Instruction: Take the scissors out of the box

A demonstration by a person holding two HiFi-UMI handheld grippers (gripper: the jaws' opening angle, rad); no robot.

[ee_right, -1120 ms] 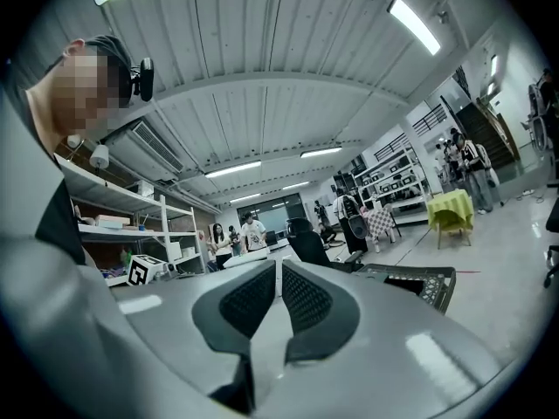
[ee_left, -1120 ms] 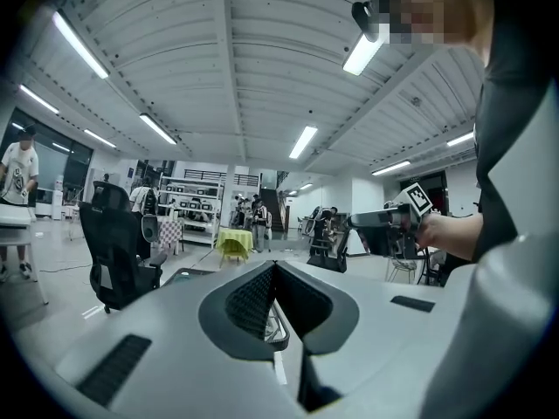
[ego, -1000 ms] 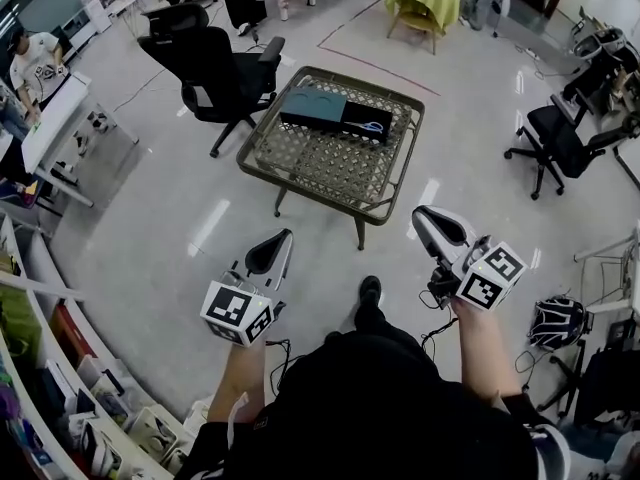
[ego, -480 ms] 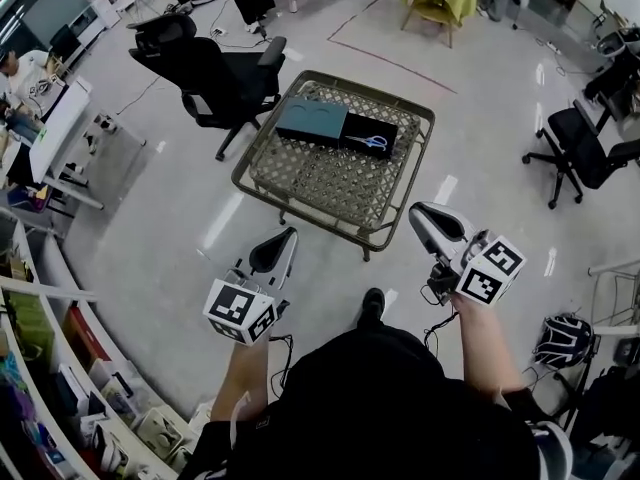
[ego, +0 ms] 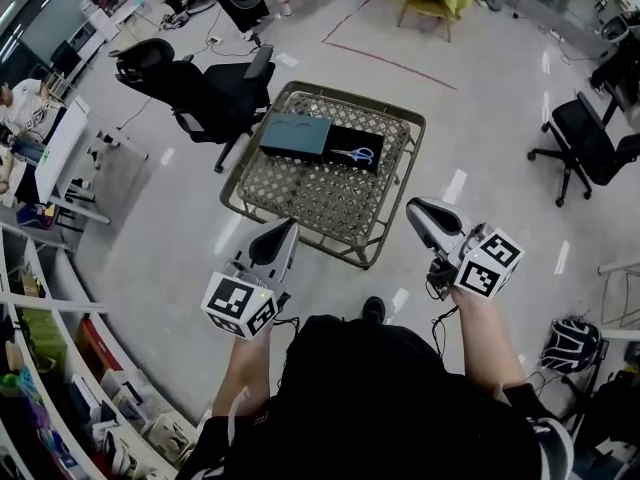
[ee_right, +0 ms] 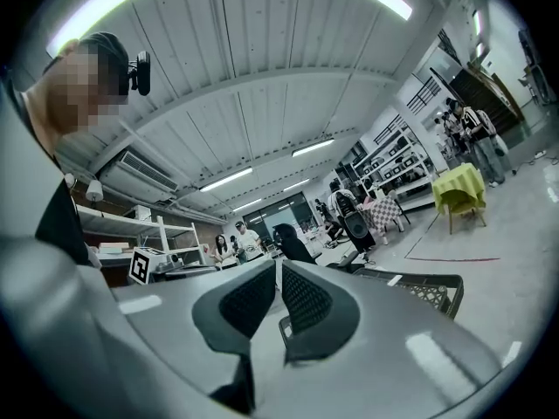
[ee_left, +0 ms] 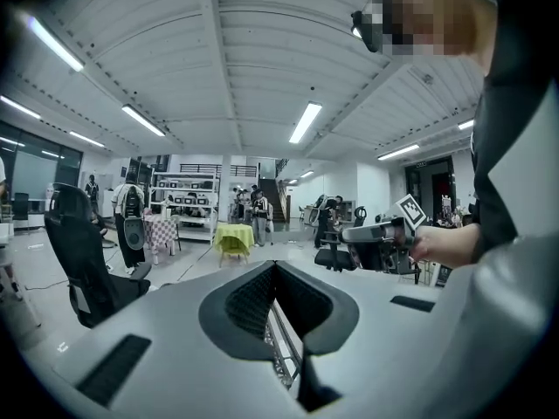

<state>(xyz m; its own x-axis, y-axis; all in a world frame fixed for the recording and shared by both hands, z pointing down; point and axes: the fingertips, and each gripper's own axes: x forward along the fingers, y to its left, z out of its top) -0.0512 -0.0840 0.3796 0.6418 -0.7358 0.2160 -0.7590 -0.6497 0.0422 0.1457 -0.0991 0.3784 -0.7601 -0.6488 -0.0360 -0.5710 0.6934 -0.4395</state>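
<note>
Left tongs (ego: 287, 228) and right tongs (ego: 414, 208) are each drawn together with nothing between them, held apart at the near edge of the wicker desk (ego: 330, 196). On the desk's far side, the scissors (ego: 355, 154) lie in the open black box (ego: 352, 136), which touches a teal lid (ego: 295, 135).

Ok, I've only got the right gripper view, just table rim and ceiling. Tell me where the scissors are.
Observer: The scissors lie in the open black box, on the far side of the wicker table.
Operator: Give me what's next to it.
Observer: A teal lid lies flat directly beside the box, on its left.
Operator: Now report the left gripper.
Observer: The left gripper is by the table's near edge, jaws together, nothing between them.
</note>
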